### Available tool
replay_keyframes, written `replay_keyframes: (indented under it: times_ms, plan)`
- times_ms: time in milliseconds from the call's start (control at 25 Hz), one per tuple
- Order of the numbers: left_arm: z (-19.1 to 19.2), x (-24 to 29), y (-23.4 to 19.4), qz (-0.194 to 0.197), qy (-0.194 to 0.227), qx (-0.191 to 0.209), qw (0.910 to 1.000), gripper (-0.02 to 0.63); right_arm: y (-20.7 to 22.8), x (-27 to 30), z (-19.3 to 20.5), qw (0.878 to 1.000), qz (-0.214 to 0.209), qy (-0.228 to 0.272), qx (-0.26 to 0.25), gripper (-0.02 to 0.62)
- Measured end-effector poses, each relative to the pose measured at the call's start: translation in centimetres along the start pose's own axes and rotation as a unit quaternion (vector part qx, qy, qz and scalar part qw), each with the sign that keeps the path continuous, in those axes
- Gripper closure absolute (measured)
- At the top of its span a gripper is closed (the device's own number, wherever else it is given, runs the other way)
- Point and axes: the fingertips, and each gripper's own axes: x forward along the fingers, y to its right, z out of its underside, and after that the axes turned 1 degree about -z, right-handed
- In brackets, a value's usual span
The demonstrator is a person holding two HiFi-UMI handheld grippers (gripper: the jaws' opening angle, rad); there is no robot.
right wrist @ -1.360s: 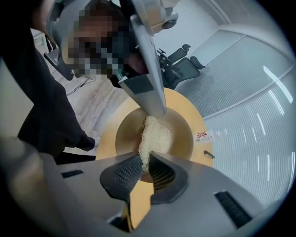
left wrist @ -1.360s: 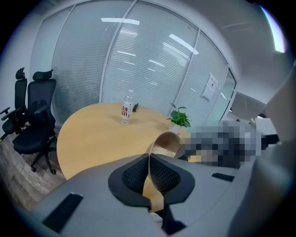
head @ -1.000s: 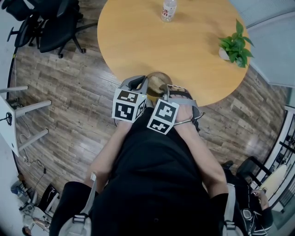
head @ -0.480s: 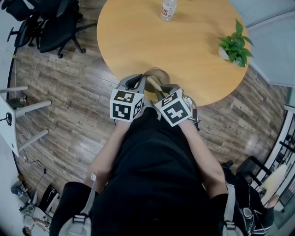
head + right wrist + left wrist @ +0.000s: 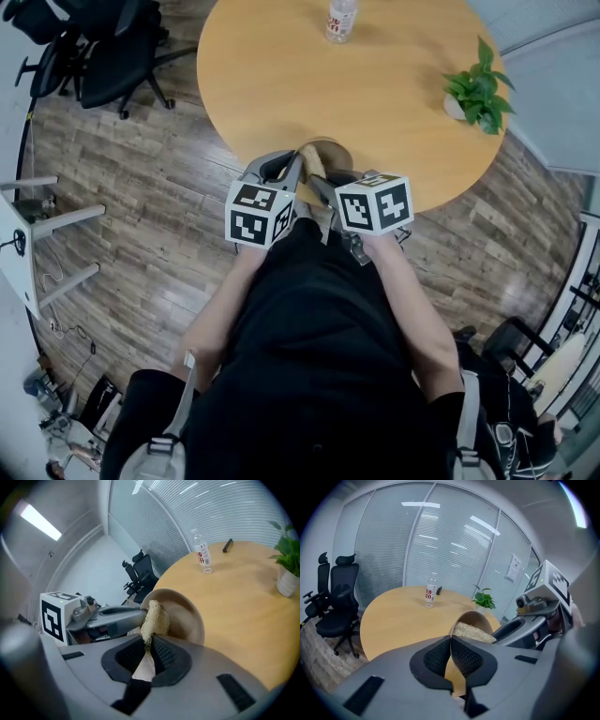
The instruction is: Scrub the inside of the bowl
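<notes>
Because the hollow has to face the scrubbing hand, we find the bowl (image 5: 477, 619) tipped on its side at the near edge of the table (image 5: 281, 84), its mouth turned toward the person rather than upward. We note the left gripper (image 5: 451, 641) with its jaws pinched together on the bowl's thin rim, the wall caught between the pads. We judge this a steadying grip, so the bowl neither spins nor slides under the rubbing. The right gripper (image 5: 147, 645) is clamped on the tail of a pale loofah scrubber (image 5: 154, 615), whose fibrous head sits inside the bowl against the inner wall, so scrubbing looks to be under way. Both grippers point downward over the table's near edge, side by side. Whether the bowl's underside rests on the table or hangs just off its edge we cannot settle, since the marker cubes (image 5: 261, 214) cover that spot in the head view. A water bottle (image 5: 343, 19) stands at the table's far side and a potted plant (image 5: 478, 94) at its right side, both well apart from the work.
</notes>
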Motion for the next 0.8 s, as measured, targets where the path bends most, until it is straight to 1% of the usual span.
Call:
replay_keyframes:
  times_ms: [120,240,400,520,640,720,800]
  plan:
    - [0.1,-0.1,-0.5,-0.013,-0.002,-0.005,0.9999,0.588,0.4,-0.7,-0.8,0.998,-0.005,0.037,0.049,0.555]
    - [0.2,-0.3,-1.2,-0.028,-0.003,-0.01,0.9995,0.588,1.2,-1.4,-1.2,0.994,-0.004,0.06,0.092,0.555]
    - [0.1,-0.6,-2.2,-0.049,0.007,-0.022,0.9985,0.588,0.9,-1.8,-1.3,0.985,-0.034,0.072,0.152,0.555]
    - [-0.5,-1.1,-2.4,-0.059,0.022,-0.025,0.9977,0.588,1.1,-1.9,-0.8,0.981,-0.039,0.069,0.175,0.555]
    - [-1.0,-1.2,-2.0,-0.058,0.032,-0.013,0.9977,0.588,1.6,-2.0,-0.6,0.978,-0.04,0.073,0.192,0.555]
    - [-1.2,-1.0,-1.4,-0.052,0.034,0.008,0.998,0.588,1.9,-2.2,-1.0,0.974,-0.044,0.087,0.205,0.555]
    - [-1.2,-0.8,-0.7,-0.046,0.031,0.031,0.9979,0.588,2.0,-2.5,-1.6,0.973,-0.049,0.095,0.206,0.555]
